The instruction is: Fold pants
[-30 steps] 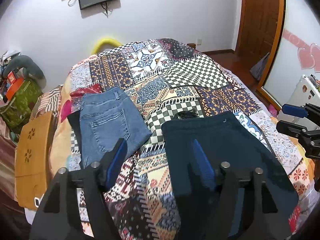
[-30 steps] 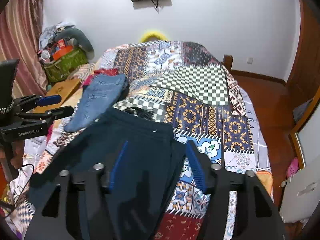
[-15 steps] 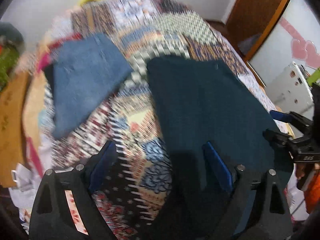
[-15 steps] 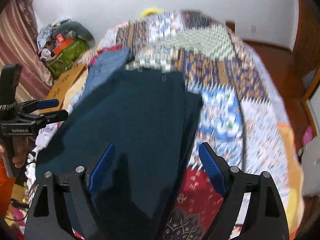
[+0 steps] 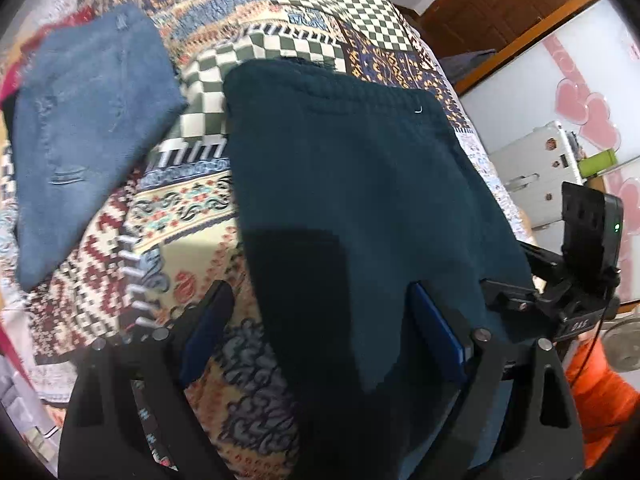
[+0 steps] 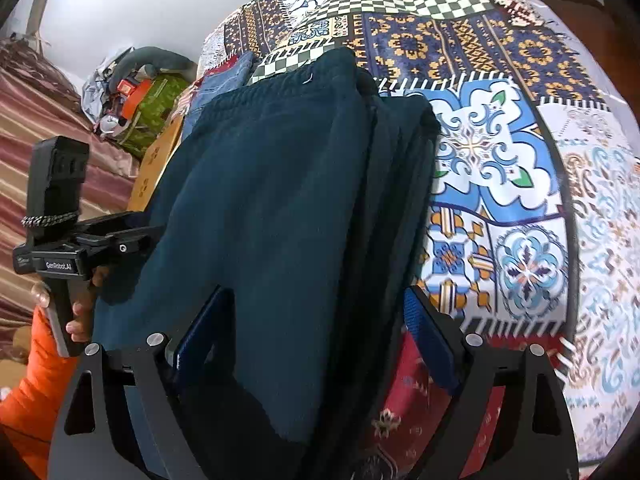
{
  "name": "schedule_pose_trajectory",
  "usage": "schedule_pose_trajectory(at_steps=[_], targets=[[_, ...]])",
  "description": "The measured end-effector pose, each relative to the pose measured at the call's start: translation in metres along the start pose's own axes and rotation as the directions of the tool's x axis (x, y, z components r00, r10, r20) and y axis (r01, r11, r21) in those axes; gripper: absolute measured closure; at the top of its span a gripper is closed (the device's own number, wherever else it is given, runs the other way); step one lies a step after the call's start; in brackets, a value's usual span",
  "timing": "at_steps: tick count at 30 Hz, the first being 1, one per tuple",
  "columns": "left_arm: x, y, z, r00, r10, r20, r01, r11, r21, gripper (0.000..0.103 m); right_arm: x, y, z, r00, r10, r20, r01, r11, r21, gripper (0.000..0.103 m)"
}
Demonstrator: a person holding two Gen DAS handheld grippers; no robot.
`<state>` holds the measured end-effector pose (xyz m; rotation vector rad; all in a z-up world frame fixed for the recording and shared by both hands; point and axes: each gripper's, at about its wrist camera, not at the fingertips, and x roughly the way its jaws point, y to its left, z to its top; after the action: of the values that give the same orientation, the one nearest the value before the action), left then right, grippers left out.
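Straddling the near hem of the dark teal pants, both grippers' jaws stand spread, bedspread bare alongside

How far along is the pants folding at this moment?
Done: the dark teal pants lie with their legs stacked lengthwise on the patchwork bedspread; folded jeans sit aside. In hand: the left gripper and right gripper, both open, straddle the near end. Left: gripping it and folding crosswise toward the waistband.

L tongs are sitting at bottom centre of the left wrist view, jaws spread wide. R tongs are doing likewise in the right wrist view, bottom centre. A hand w/ orange sleeve is gripping the L handle, lower left.
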<state>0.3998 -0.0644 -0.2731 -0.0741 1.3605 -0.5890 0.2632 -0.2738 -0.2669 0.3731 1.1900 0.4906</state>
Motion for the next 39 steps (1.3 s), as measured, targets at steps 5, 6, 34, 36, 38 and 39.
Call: schedule_pose_trajectory(at_steps=[5,6,34,36,38,39], targets=[[0.010,-0.005,0.012,0.998,-0.057,-0.014,0.057,0.998,-0.011,0.027,0.004,0.004,0.008,1.000,0.010,-0.014,-0.010,1.000,-0.010,0.025],[0.010,-0.006,0.014,0.995,-0.102,-0.020,0.101,0.995,-0.022,0.032,0.004,0.005,0.009,1.000,0.016,-0.021,-0.017,1.000,-0.012,0.032],[-0.206,0.004,-0.024,0.821,0.125,0.557,-0.161,0.987,0.016,0.076,-0.049,0.187,0.089,0.949,-0.004,0.315,0.146,0.891,-0.429,0.073],[-0.222,0.021,-0.022,0.799,0.152,0.581,-0.181,0.983,-0.009,0.076,-0.040,0.202,0.102,0.945,0.017,0.327,0.137,0.887,-0.442,0.073],[-0.231,0.035,-0.019,0.789,0.170,0.590,-0.192,0.981,-0.027,0.076,-0.030,0.213,0.114,0.943,0.030,0.331,0.129,0.884,-0.449,0.073],[-0.235,0.045,-0.014,0.782,0.184,0.595,-0.197,0.979,-0.043,0.076,-0.024,0.217,0.120,0.943,0.033,0.331,0.128,0.883,-0.452,0.073]])
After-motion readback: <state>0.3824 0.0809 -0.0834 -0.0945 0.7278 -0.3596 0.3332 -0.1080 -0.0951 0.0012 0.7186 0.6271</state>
